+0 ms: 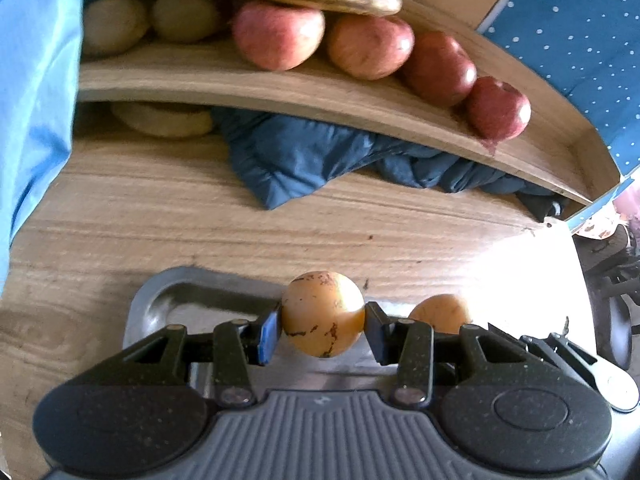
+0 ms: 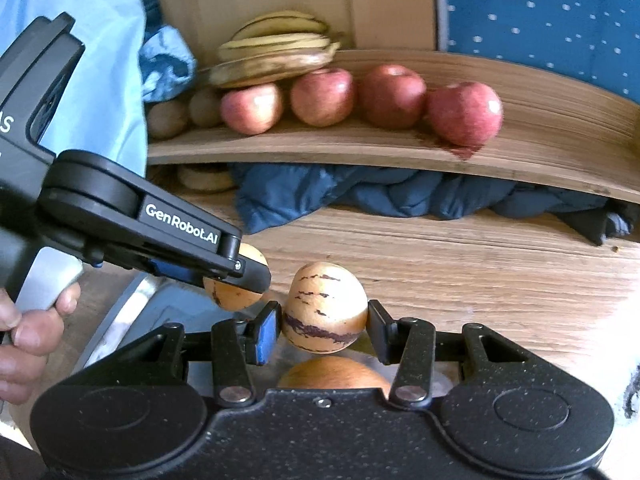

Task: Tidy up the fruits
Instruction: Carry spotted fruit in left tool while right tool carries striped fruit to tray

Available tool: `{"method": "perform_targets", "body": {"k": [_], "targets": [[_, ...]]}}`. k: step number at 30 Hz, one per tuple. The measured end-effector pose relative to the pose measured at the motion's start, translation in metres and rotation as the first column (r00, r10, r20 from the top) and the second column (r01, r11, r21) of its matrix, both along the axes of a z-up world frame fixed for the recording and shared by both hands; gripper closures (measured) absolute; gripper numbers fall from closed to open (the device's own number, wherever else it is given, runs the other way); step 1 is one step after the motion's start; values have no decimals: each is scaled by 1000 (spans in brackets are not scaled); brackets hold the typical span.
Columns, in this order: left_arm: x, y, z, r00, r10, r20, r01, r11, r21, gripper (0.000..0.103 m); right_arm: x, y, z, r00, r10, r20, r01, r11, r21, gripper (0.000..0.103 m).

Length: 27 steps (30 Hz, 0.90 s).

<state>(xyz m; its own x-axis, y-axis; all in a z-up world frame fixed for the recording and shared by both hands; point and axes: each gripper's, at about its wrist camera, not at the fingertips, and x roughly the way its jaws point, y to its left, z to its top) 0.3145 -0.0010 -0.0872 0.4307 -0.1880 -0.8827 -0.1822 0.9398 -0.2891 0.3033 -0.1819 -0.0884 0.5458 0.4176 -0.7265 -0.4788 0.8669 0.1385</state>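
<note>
Left gripper (image 1: 323, 316): jaws pinching a melon (image 1: 322, 313) above the tray (image 1: 160, 300), ready to carry.
Right gripper (image 2: 324, 316): jaws clamped on a striped melon (image 2: 325, 310).
Shelf (image 2: 360, 148): apples (image 2: 324, 96) lined up, likely the destination.

wood-grain table (image 1: 160, 216) | curved wooden shelf (image 2: 520, 152) | blue dotted wall (image 2: 540, 20) | sunlit glare at right

"GenRobot.AI" on left hand-held gripper (image 2: 236, 280), maybe "AS"

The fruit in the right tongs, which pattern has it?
Pale yellow fruit with dark purple streaks, clearest in the right wrist view.
</note>
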Motion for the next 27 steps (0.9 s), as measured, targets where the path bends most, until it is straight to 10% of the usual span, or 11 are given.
{"method": "perform_targets", "body": {"k": [27], "targets": [[-13,15,-16,997,14,-77,-13,1000,21,54,-8,34,-12,990,138,-43,-139,989,-39,56]]}}
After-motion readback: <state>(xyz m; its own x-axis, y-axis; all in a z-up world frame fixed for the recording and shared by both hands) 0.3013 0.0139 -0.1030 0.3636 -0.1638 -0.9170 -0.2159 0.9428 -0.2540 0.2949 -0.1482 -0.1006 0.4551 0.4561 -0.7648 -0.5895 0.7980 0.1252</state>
